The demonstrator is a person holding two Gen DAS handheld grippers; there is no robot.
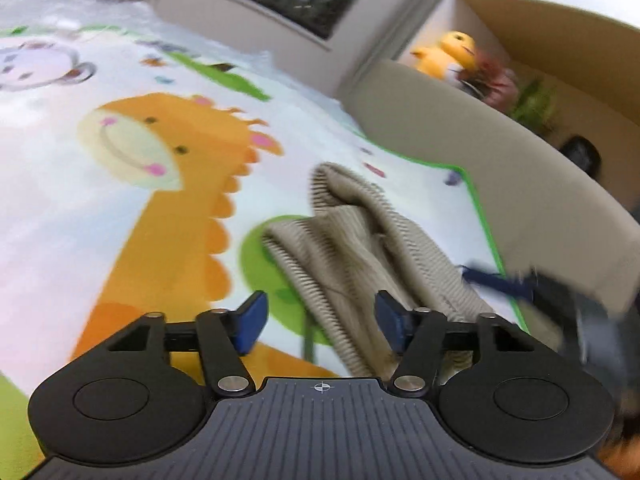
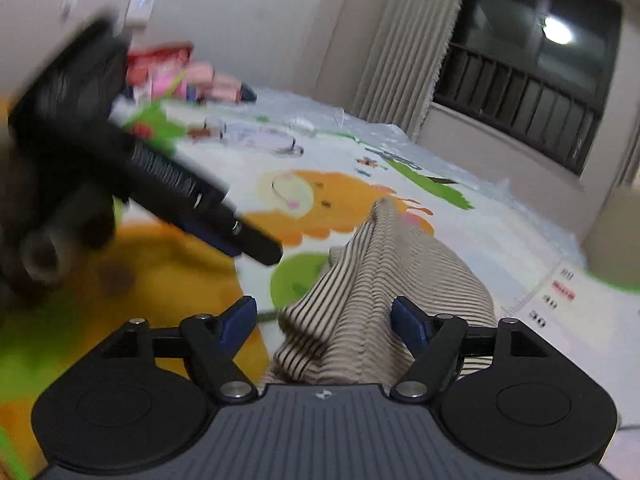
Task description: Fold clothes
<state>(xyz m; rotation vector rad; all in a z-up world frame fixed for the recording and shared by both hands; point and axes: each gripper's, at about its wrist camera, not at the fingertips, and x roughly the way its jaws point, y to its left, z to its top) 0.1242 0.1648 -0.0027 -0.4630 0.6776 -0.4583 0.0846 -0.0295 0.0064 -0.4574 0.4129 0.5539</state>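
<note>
The beige ribbed garment (image 1: 352, 248) lay bunched in loose overlapping layers on the cartoon-printed play mat (image 1: 120, 208), near the mat's green-bordered edge and beside a beige cushioned wall (image 1: 460, 148). It was neither flat nor squarely folded.

The left hand-held gripper (image 1: 320, 320) had its blue pads spread wide, with cloth showing in the gap but nothing pinched. The right hand-held gripper (image 2: 324, 322) was likewise spread, with the striped ridge of the garment running between the pads without being clamped. Both views were motion-blurred.

Hazards, as judged from this moment:

- Multi-layer pinch. The layers were stacked and creased. Closing either hand-held gripper at this spot would likely catch several thicknesses, and a lift would drag the whole bundle instead of one edge.
- Slip. Ribbed knit stretches, so a shallow bite on a ridge could pull free under tension.
- Collision. In the right wrist view the left hand-held gripper crossed close by, and in the left wrist view the right one appeared as a dark blur at the garment's far side. Converging on one fold risked contact.
- Overrun. Pulling toward the border could carry the garment off the play mat.
</note>
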